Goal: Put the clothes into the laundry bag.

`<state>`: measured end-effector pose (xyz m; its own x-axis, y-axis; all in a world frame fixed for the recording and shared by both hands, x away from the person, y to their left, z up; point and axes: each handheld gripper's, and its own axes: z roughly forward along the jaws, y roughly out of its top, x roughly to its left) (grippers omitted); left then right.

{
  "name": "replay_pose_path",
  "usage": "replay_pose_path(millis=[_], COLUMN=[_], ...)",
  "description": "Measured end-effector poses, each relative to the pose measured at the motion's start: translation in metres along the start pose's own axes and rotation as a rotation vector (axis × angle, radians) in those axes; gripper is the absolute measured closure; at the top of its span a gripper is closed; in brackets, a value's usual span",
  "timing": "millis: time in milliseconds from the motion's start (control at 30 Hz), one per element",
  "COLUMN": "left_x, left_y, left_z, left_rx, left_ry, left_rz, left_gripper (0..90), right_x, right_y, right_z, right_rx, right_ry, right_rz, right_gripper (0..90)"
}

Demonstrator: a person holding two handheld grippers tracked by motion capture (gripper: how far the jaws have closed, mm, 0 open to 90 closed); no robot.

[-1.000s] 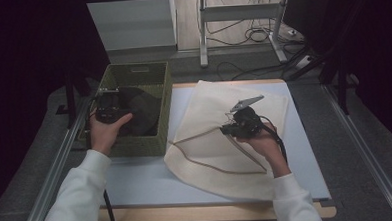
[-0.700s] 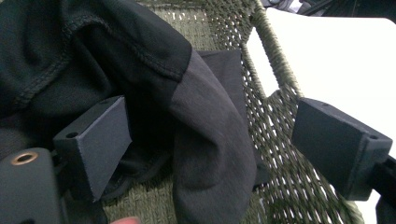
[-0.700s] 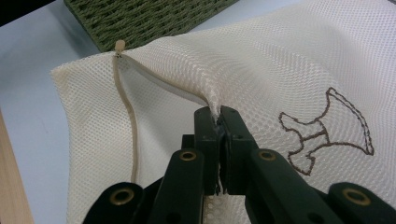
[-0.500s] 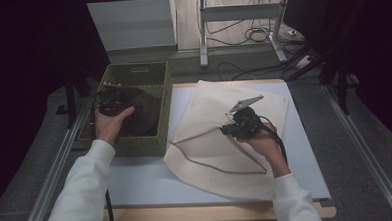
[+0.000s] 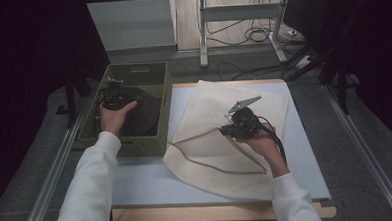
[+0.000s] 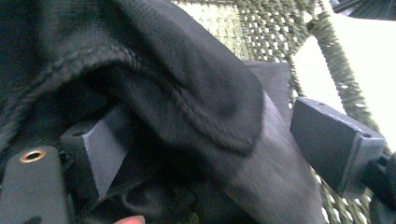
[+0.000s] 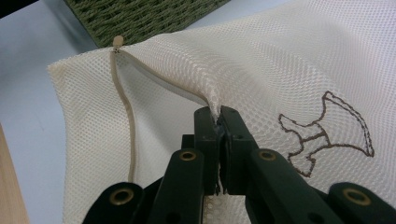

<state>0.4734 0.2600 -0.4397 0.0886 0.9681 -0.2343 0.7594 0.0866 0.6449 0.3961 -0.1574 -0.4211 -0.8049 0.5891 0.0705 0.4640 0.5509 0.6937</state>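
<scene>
A black garment point(image 5: 143, 113) lies in a green woven basket point(image 5: 137, 69) at the table's left. My left gripper point(image 5: 114, 95) is down inside the basket. In the left gripper view it point(image 6: 205, 140) stands open, its jaws wide apart with a fold of the black garment point(image 6: 177, 84) hanging between them and the basket's wall point(image 6: 280, 32) behind. A cream mesh bag point(image 5: 218, 102) is spread over the table's middle and right. My right gripper point(image 5: 228, 130) is shut on the bag. In the right gripper view it point(image 7: 218, 115) pinches the top mesh layer point(image 7: 289, 60) next to the zip edge point(image 7: 123, 102).
The pale table top point(image 5: 147, 177) has bare room in front of the basket and bag. Metal rails point(image 5: 61, 161) run along both sides of the table. A rack's legs point(image 5: 201, 30) and cables stand on the floor beyond the far edge.
My left hand and gripper have moved forward and deeper into the basket, onto the black garment. The right gripper has kept its hold on the bag without moving.
</scene>
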Motion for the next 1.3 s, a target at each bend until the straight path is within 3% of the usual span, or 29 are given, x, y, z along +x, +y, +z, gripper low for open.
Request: replay_pose_path(millis=[367, 500, 533, 600, 633, 667, 700, 900, 1200, 1300], left_x=[0.011, 0.015, 0.016, 0.017, 0.018, 0.019, 0.019, 0.021, 0.021, 0.017], left_y=[0.003, 0.003, 0.002, 0.002, 0.002, 0.002, 0.002, 0.002, 0.002, 0.003], left_z=[0.032, 0.037, 0.038, 0.038, 0.038, 0.038, 0.038, 0.035, 0.035, 0.029], left_rx=[-0.010, -0.005, -0.001, 0.000, 0.000, -0.004, -0.004, -0.018, -0.026, -0.072], left_ry=[0.000, -0.017, -0.012, -0.010, -0.023, -0.031, -0.031, -0.043, -0.045, -0.026], left_rz=[-0.066, -0.077, -0.075, -0.075, -0.081, -0.075, -0.075, -0.058, -0.052, -0.025], left_gripper=[16.2, 26.3, 37.9, 49.7, 49.7, 59.0, 62.6, 72.0, 75.7, 77.3], right_x=[-0.001, -0.001, -0.002, -0.002, -0.002, -0.002, -0.002, -0.002, -0.002, -0.002], right_y=[0.000, -0.001, -0.001, -0.001, -0.001, -0.001, -0.001, -0.001, -0.001, -0.001], right_z=[0.000, 0.001, 0.001, 0.001, 0.001, 0.002, 0.002, 0.002, 0.003, 0.002], right_rx=[0.003, 0.004, 0.006, 0.008, 0.008, 0.008, 0.009, 0.008, 0.008, 0.009], right_ry=[-0.004, -0.003, -0.004, -0.004, -0.004, -0.006, -0.007, -0.008, -0.010, -0.010], right_rz=[0.002, 0.000, 0.003, 0.003, 0.003, 0.002, 0.001, 0.001, 0.000, -0.001], right_gripper=[86.3, 86.3, 86.3, 86.3, 86.3, 86.3, 86.3, 86.3, 86.2, 86.2])
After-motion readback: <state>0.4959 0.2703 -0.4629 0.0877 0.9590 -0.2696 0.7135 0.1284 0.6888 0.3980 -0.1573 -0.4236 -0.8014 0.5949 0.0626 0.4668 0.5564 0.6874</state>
